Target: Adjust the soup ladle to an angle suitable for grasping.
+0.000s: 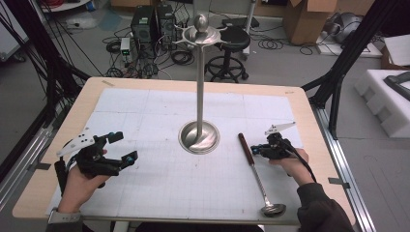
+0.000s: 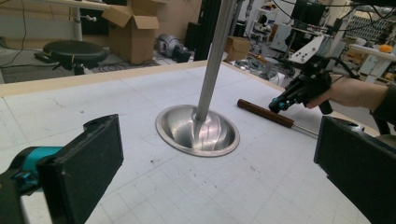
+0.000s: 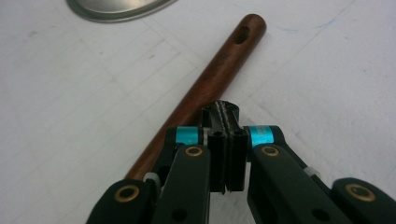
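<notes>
Right tongs [image 3: 225, 116] clenched empty, just beside ladle's wooden handle [image 3: 215, 74], left tongs [image 1: 121, 147] released, well apart.

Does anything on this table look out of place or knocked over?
Nothing is spilled or broken. The ladle lies flat on the table rather than hanging from the tall hook stand. The right gripper sits shut beside its wooden handle.
</notes>
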A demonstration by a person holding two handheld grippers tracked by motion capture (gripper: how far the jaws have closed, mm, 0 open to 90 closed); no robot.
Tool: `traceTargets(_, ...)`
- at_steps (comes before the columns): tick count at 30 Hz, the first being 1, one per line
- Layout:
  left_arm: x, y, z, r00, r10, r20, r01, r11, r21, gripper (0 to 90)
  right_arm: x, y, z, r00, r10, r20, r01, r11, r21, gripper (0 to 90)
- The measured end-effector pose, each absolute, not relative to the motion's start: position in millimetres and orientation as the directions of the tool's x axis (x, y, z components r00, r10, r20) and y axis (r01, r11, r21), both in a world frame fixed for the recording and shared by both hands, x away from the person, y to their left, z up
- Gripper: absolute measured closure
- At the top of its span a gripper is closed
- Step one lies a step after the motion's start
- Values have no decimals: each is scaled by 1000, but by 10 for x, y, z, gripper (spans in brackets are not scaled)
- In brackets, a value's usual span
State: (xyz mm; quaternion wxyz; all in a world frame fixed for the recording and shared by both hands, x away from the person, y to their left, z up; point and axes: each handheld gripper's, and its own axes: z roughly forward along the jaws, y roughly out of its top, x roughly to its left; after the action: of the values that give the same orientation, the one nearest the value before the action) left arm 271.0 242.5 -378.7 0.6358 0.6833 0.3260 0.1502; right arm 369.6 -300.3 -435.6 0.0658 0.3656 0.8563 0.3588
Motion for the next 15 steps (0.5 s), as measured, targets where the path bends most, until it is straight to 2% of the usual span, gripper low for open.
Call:
traceTargets(9, 2709, 2444, -3782, 742, 637, -208, 250, 25, 968, 19, 3840, -2923, -4386, -715, 680, 160, 592, 469, 655, 898)
traceTargets(15, 2707, 2441, -3782, 741, 639, -208, 250, 26, 968, 19, 3841, -2850, -4396, -738, 648, 190, 586, 476, 656, 898)
